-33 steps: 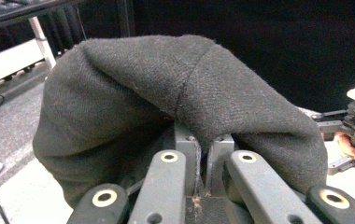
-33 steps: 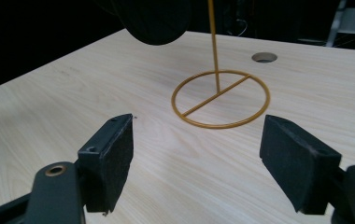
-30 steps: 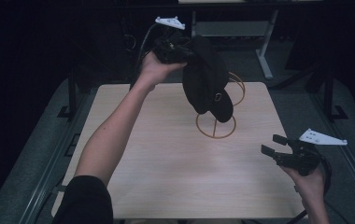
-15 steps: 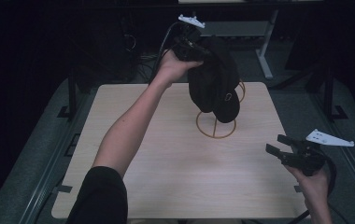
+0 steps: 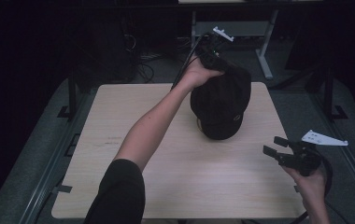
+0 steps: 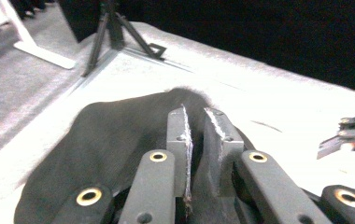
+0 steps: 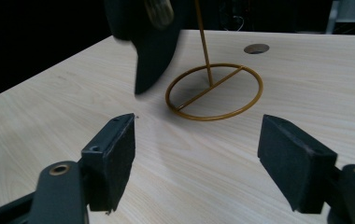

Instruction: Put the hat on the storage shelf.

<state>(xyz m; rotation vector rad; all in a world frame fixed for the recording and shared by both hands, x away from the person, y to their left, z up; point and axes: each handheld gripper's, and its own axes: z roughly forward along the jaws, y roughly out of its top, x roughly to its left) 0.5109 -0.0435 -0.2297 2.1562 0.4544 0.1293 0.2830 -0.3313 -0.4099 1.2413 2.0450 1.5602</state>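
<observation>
A black cap [image 5: 220, 105] hangs over a gold wire stand [image 7: 210, 88] at the back right of the wooden table [image 5: 119, 140]. In the right gripper view the cap [image 7: 152, 42] is blurred beside the stand's upright rod. My left gripper [image 5: 222, 70] is at the cap's top. Its jaws have just been opening and stand a little apart [image 6: 199, 135], with cap fabric [image 6: 96, 154] between them but not pressed. My right gripper [image 5: 271, 145] hovers open and empty near the table's right edge, pointing at the stand [image 7: 196, 154].
A round cable hole [image 7: 256, 48] lies in the table behind the stand. A desk frame [image 5: 264, 60] and cables stand beyond the far edge. A dark tripod [image 6: 115, 28] stands on the floor off the table.
My left hand has carried the cap to the right and down over the stand, whose ring is now covered from above. The right gripper has stayed put.
</observation>
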